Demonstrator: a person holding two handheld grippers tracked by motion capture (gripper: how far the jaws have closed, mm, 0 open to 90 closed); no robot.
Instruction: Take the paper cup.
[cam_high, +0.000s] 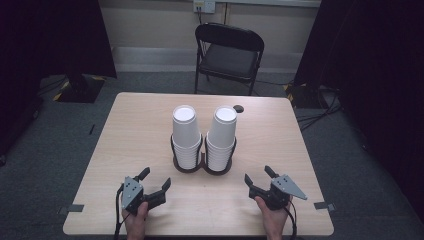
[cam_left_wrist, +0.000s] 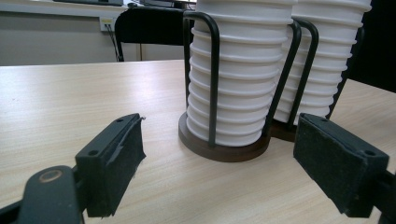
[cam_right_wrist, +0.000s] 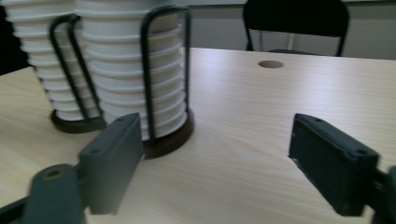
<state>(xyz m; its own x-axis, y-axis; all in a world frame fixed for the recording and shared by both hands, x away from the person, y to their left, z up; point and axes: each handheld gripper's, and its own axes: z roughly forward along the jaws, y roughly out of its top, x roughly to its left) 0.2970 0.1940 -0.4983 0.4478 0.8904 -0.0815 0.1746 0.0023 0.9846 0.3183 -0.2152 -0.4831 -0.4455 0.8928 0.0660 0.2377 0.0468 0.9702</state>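
Two white cup stacks (cam_high: 204, 136) in joined wire holder (cam_high: 202, 165), left gripper (cam_high: 154, 178) and right gripper (cam_high: 259, 176) wide, empty

Right gripper (cam_right_wrist: 215, 154): hovering low over the table (cam_right_wrist: 280, 102), jaws standing wide apart, nothing between them.
Cup stacks (cam_right_wrist: 126, 70): sitting in a dark wire holder (cam_right_wrist: 166, 70), ahead-left.
Chair (cam_right_wrist: 296, 18): standing beyond the table.

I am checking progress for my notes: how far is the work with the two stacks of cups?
Nothing looks done yet. Both stacks of white cups, the left stack and the right stack, sit upside down in the dark wire holder at the table centre. Nothing is in hand: the left gripper and right gripper rest near the front edge, fingers open and empty. Reaching for and handling the cups seems left.
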